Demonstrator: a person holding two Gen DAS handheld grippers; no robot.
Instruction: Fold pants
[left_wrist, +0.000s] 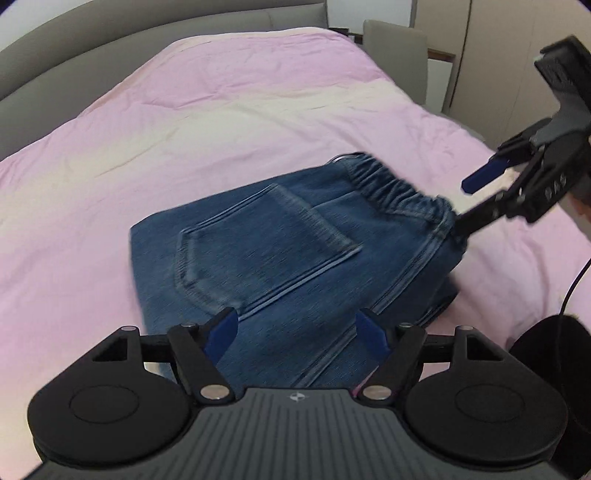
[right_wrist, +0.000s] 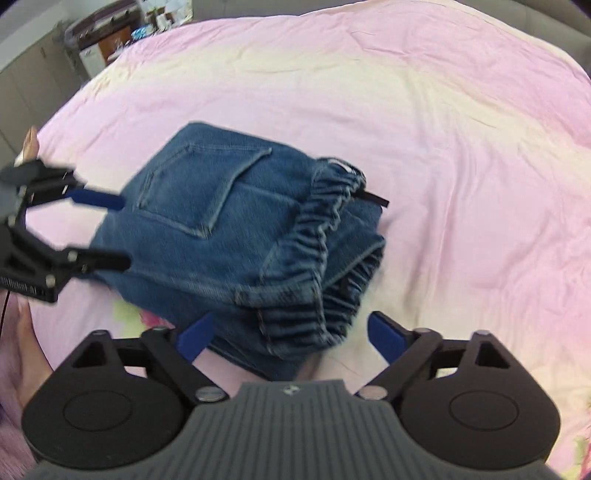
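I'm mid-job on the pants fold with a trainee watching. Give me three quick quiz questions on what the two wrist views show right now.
1. True or false: the left tongs are clamped shut on the jeans.
2. Which feature of the jeans faces up on the top layer? A) a zip fly B) a back pocket C) a belt
3. Fill in: the jeans lie on a ____ bedsheet.

Key: 1. False; both the left tongs and the right tongs stand open over the denim. 2. B; the elastic waistband sits bunched beside it. 3. Pink.
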